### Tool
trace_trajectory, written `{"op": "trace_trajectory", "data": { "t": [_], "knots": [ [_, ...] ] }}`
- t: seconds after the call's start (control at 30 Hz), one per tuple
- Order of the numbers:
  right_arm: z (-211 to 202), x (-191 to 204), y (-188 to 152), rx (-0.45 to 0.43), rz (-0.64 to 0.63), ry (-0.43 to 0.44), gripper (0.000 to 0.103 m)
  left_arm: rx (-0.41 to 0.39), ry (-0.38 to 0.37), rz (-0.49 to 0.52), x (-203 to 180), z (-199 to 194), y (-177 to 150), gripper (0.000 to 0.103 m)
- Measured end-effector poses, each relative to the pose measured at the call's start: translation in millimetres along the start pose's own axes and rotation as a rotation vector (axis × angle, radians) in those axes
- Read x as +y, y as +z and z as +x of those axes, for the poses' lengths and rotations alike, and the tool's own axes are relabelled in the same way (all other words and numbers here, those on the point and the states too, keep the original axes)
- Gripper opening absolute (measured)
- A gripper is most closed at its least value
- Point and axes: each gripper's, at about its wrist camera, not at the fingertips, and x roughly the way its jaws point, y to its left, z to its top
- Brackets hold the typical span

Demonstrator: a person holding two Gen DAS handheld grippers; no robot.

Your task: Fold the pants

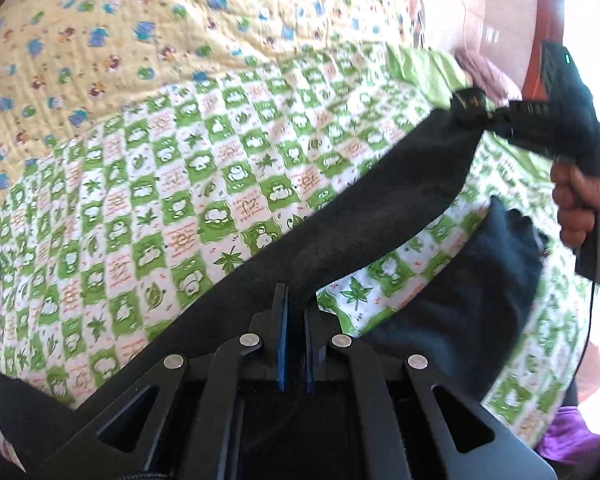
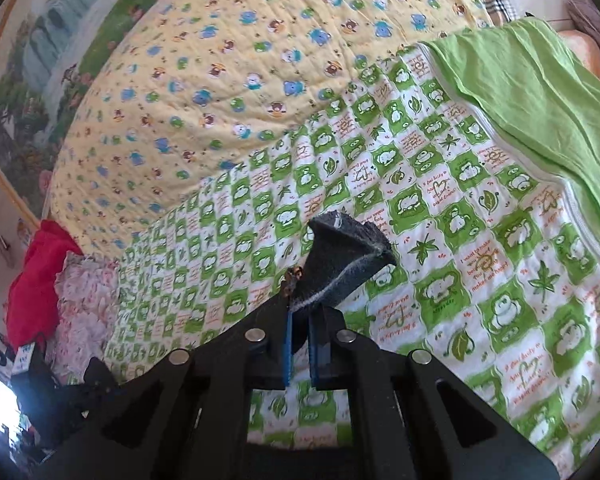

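1. In the right wrist view, a red cloth heap [image 2: 36, 280] lies at the left end of the green-and-white checked cotton quilt [image 2: 440, 208]; below it sits dark clutter, too blurred to identify.
2. A yellow quilted blanket with blue and brown animal prints [image 2: 236, 80] lies beyond the checked quilt, touching its far edge.
3. The left gripper [image 1: 295, 304] has its blue-padded fingers drawn narrow, clamped on the black soft-fabric pants [image 1: 364, 216]; the linkage hides the cloth beneath it.
4. The pants stretch taut above the checked quilt, from the left gripper up to the right gripper [image 1: 470, 106], which grips the other end. A second dark fold hangs below the band; its lower part is cut off by the tool.
5. In the right wrist view, the right gripper pinches a grey-black hem of the pants, which stands up past the fingertips over the checked quilt.
6. A plain lime-green sheet [image 2: 540, 92] overlaps the checked quilt's right side.
7. The person's right hand [image 1: 580, 208] holds the right gripper's handle, partly cut off by the frame edge.
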Motion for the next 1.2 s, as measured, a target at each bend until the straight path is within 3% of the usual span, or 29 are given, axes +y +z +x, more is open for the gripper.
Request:
{"op": "trace_trajectory", "data": {
  "t": [0.37, 0.77, 1.07, 1.2],
  "knots": [
    [-53.7, -12.0, -62.3, 0.066, 0.013, 0.015, 0.007, -0.014, -0.042, 0.009, -29.9, -47.5, -50.3, 0.005],
    [-83.4, -39.3, -118.3, 0.063, 0.098, -0.021, 0.007, 0.028, -0.053, 0.026, -52.8, -39.2, -91.3, 0.005],
    [-77.1, -53.3, -129.5, 0.068, 0.080, -0.125, 0.007, 0.064, -0.060, 0.053, -67.8, -18.1, -107.4, 0.006],
    [-72.1, -56.3, -133.8, 0.087, 0.082, -0.146, 0.010, 0.089, -0.063, 0.052, -68.1, -7.0, -116.0, 0.012]
  ]
}}
